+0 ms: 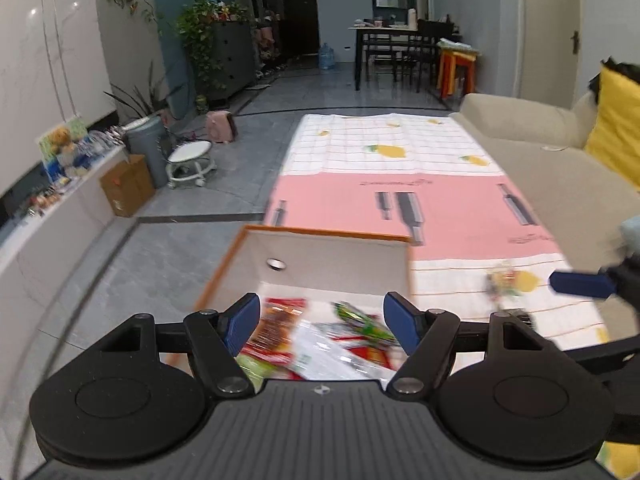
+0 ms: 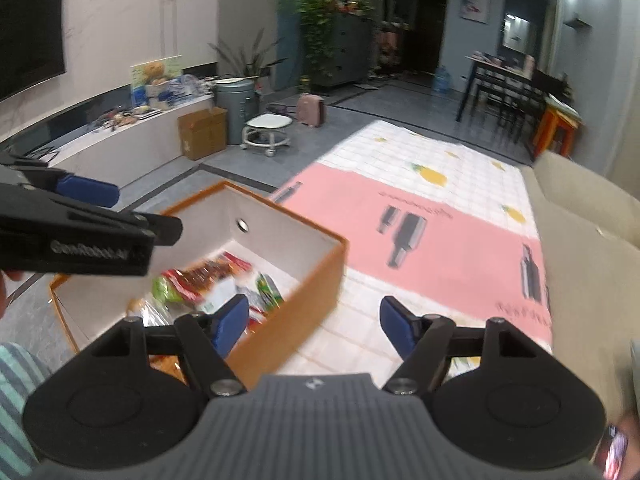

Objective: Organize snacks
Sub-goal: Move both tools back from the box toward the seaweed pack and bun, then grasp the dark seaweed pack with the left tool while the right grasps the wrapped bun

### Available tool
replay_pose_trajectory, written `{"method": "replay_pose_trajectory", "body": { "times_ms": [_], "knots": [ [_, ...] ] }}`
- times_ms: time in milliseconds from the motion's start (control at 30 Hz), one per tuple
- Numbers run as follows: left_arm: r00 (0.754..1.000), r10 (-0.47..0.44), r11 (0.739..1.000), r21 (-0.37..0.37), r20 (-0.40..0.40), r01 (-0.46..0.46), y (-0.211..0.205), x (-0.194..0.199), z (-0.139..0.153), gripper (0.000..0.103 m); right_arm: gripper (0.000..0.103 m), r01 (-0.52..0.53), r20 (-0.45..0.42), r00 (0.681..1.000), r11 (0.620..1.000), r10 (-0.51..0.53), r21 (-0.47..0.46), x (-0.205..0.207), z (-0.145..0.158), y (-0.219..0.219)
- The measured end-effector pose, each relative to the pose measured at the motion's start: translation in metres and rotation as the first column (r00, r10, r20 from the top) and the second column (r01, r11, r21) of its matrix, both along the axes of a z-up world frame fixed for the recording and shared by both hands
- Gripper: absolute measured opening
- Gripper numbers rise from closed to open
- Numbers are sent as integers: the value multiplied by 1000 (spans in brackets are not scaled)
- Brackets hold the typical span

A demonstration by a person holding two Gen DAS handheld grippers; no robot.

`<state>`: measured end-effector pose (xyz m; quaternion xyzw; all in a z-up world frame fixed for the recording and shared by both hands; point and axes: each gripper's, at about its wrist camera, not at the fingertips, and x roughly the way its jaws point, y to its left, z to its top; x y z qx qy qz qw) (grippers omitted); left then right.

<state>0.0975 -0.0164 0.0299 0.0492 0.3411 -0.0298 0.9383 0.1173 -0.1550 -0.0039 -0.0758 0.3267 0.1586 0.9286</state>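
You look to be between drops: the snacks (image 1: 320, 336) lie piled inside the orange box (image 2: 296, 292) on the checked mat (image 1: 384, 148), and one small packet (image 1: 504, 280) sits on the mat right of the box, likely your next pick. Both the left gripper (image 1: 320, 320) and right gripper (image 2: 314, 320) are spread and empty, angled downward, left over the box, right just beside it.

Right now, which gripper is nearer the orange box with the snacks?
Left. The left gripper hangs open directly over the orange box and its snack packets. The right gripper, also open, sits off the box's side, over the mat.
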Motion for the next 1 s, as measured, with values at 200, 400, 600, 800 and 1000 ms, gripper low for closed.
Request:
{"method": "replay_pose_trajectory", "body": {
  "times_ms": [200,400,600,800,1000],
  "knots": [
    [996,-86,996,-20,-15,85,-39,-20,-11,83,70,90,-35,995,996,-90,5,-24,-27,-39],
    [983,-157,986,-73,-92,150,-72,-20,-29,83,70,138,-81,987,990,-141,-39,-35,-59,-68],
    [963,-216,974,-106,-163,201,-104,-11,-56,83,61,161,-114,979,982,-171,-95,-33,-91,-97],
    [947,-252,964,-143,-201,226,-128,7,-83,81,51,175,-138,972,976,-192,-130,-15,-110,-118],
    [939,-264,954,-199,-219,222,-138,35,-106,81,41,163,-118,976,973,-184,-166,10,-124,-127]
  ]
}}
